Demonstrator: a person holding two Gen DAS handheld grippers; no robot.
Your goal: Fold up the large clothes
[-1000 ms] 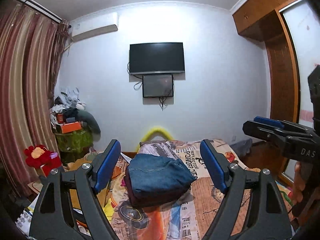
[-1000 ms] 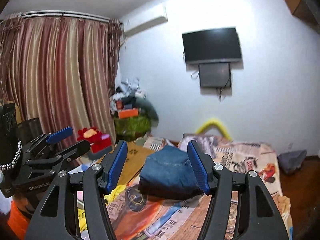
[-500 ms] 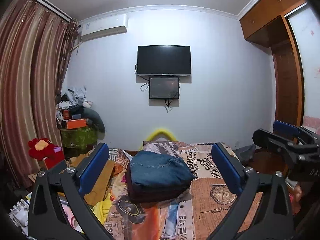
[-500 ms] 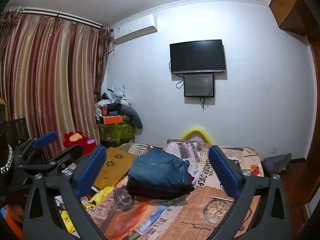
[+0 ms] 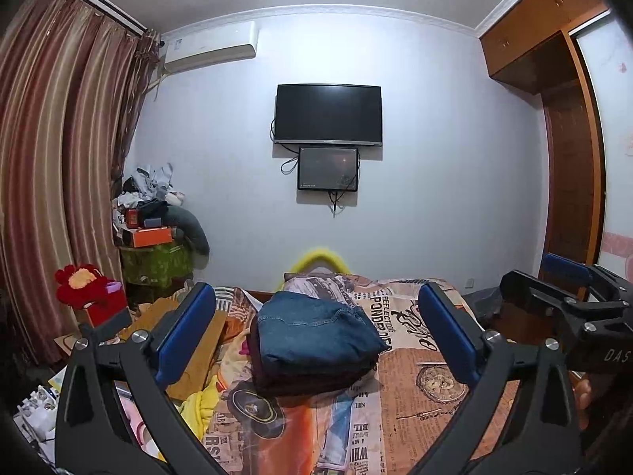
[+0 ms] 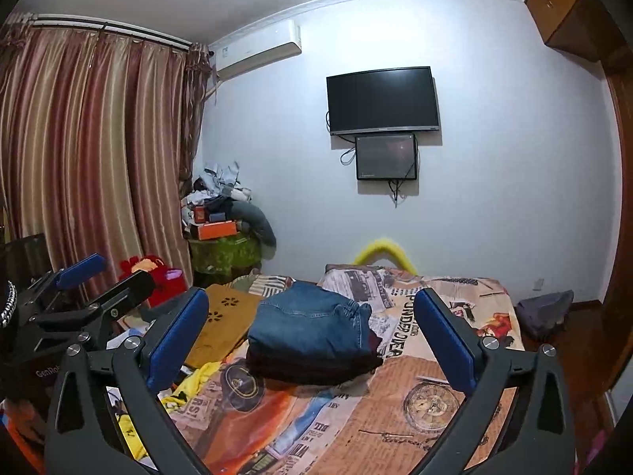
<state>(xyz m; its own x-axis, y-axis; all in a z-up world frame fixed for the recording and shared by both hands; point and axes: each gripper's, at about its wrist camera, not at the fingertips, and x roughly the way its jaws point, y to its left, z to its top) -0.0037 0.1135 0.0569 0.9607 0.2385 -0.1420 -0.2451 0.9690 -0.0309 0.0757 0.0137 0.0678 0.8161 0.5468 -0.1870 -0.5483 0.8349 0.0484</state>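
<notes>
The left gripper [image 5: 316,332] and the right gripper [image 6: 312,332] both hover above the bed [image 5: 415,388] with jaws spread wide and nothing between them. Folded blue jeans [image 5: 316,326] lie on top of a folded dark garment [image 5: 312,378], stacked mid-bed, nearer the left edge, well apart from both grippers.

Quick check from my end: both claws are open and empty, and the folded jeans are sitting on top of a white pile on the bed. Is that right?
Not quite. The pile under the folded jeans is dark, maroon to black, not white; the right wrist view shows it clearly. The rest holds: the left claw and the right claw are both open and empty, and the jeans sit on that pile on the bed.
</notes>
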